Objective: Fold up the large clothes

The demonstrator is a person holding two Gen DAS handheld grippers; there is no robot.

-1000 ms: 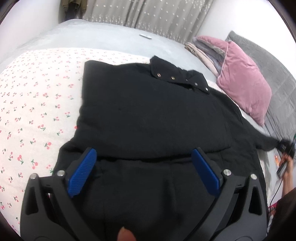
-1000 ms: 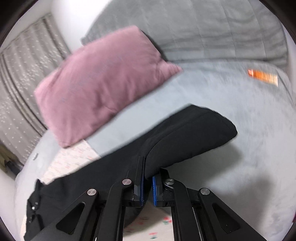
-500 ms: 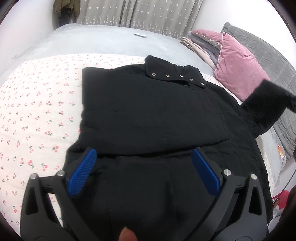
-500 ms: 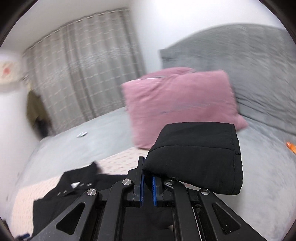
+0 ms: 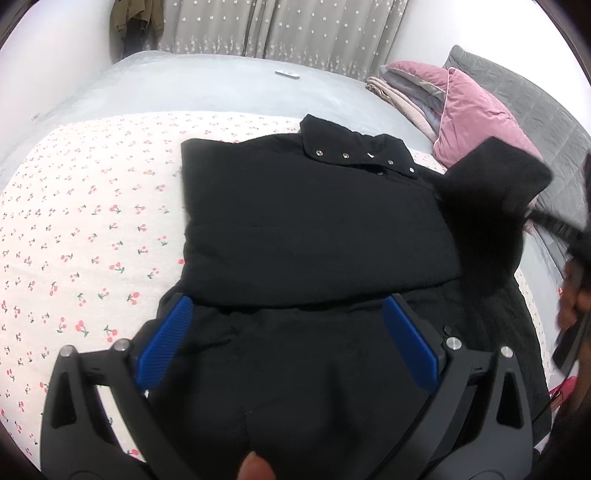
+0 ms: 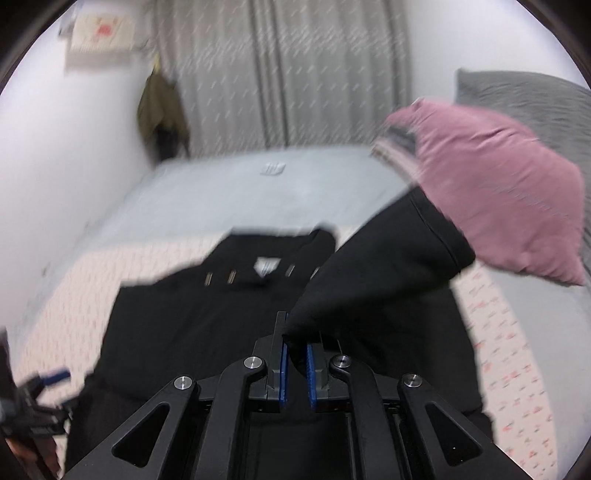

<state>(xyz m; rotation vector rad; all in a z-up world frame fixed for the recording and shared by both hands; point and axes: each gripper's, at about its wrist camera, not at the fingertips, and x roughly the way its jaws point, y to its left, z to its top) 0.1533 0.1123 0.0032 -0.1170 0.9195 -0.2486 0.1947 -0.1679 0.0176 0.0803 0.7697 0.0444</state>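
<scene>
While the black jacket (image 5: 317, 236) lies spread across the cherry-print sheet (image 5: 92, 236) on the bed, its collar with a row of metal snaps (image 5: 365, 157) points toward the far curtain (image 5: 280, 29). One side of the jacket is folded over the body, leaving a straight edge across the middle. The left claw (image 5: 288, 347) hangs above the near part of the jacket with its blue pads (image 5: 164, 347) spread wide and nothing between them; a fingertip (image 5: 255, 467) shows at the bottom edge of that view. The right claw (image 6: 295, 363) has its jaws close together and just starting to part, and the cloth of the jacket's sleeve (image 6: 384, 266) sits pinched between the blue pads, with the cuff lifted above the bed and folded toward the jacket's body. From the left wrist the same raised sleeve appears at the right side, in front of a pink pillow (image 5: 476, 118) that leans beside a stack of folded blankets (image 5: 406, 88) and a grey padded headboard (image 5: 546, 122). A small white remote-like item (image 5: 287, 74) lies on the grey bedspread (image 5: 207, 85) beyond the sheet, and an olive garment (image 5: 135, 18) hangs by the wall.
</scene>
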